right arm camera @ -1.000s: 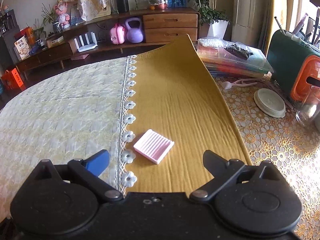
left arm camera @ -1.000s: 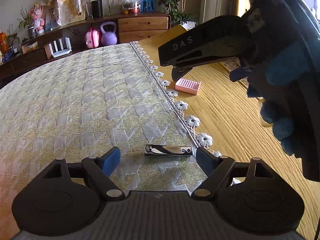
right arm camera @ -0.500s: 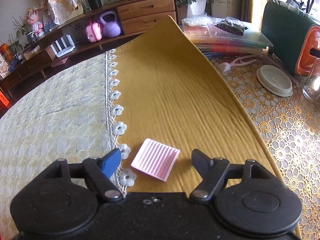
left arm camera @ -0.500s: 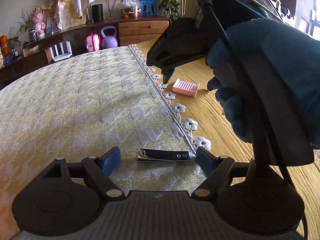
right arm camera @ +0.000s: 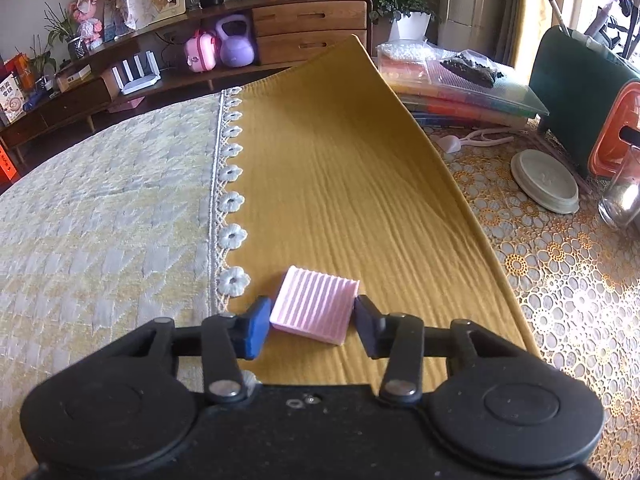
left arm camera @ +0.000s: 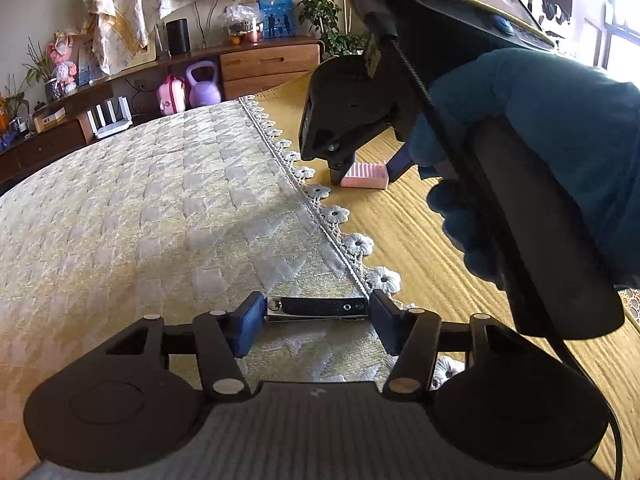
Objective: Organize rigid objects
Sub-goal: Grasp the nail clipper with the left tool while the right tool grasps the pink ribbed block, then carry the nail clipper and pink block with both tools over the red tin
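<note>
On the left we see the pale woven cloth [left arm camera: 160, 208] covering the desk, its flower-lace trim [left arm camera: 334, 214] serving as our landmark. Just on the pale side of that trim lies the metal nail clipper [left arm camera: 316, 307], flat and crosswise. Our left tongs [left arm camera: 318, 322] have just been closing and now span it lengthwise, a blue pad [left arm camera: 248, 320] touching each end, so we read them as clenched on the nail clipper, which rests on the cloth.

Across the trim, on the mustard cloth [right arm camera: 340, 168], sits the pink ribbed block [right arm camera: 316, 304], near the lace flowers and turned at a slant. Our right tongs [right arm camera: 310, 326], held in a blue-gloved hand [left arm camera: 540, 160], have also just been closing; the left pad meets one corner of the block and the right pad its far corner, so they are grasping it as it lies flat on the desk.

Beyond the mustard cloth, on gold lace, lies a round pale lid [right arm camera: 544, 180].
</note>
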